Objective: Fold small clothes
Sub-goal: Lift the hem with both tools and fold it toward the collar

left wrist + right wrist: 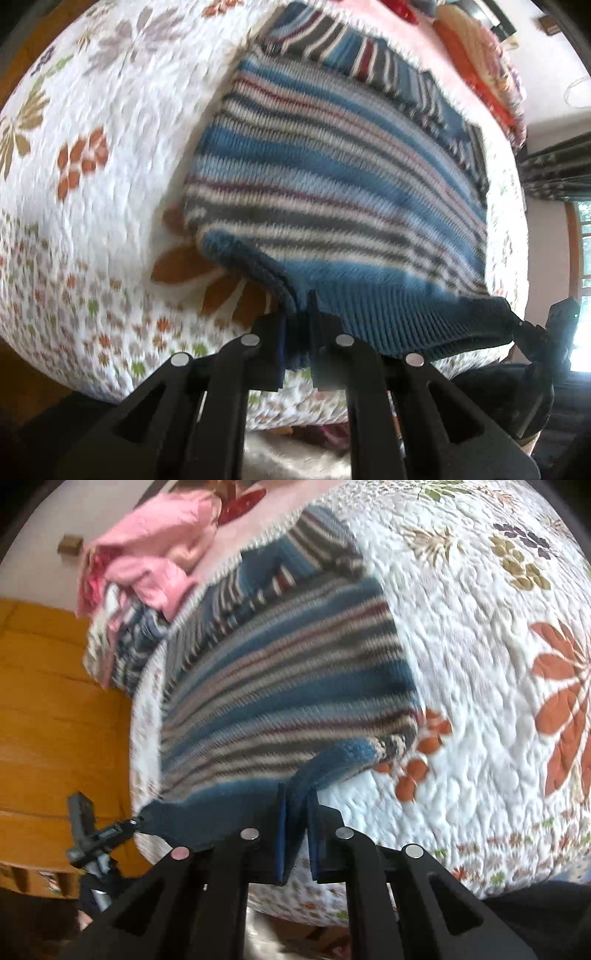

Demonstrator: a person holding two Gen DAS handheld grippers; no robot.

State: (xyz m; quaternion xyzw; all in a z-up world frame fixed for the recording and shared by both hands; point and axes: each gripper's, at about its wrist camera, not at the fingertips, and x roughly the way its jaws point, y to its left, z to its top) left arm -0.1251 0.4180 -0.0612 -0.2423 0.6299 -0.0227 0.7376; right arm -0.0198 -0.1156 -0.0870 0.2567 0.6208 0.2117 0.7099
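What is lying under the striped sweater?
The striped sweater lies on a white floral quilt; both tongs, left and right, lift its blue hem. Anything beneath its middle is covered.

My two hand-held grippers, matte black plastic.

My left gripper [297,332] and right gripper [297,827] look alike: each has two black fingers carried on angled struts with triangular cut-outs, and four round silver discs [251,339] sit across the strut joints. The inner faces of the right one's fingers [281,834] carry blue pads.
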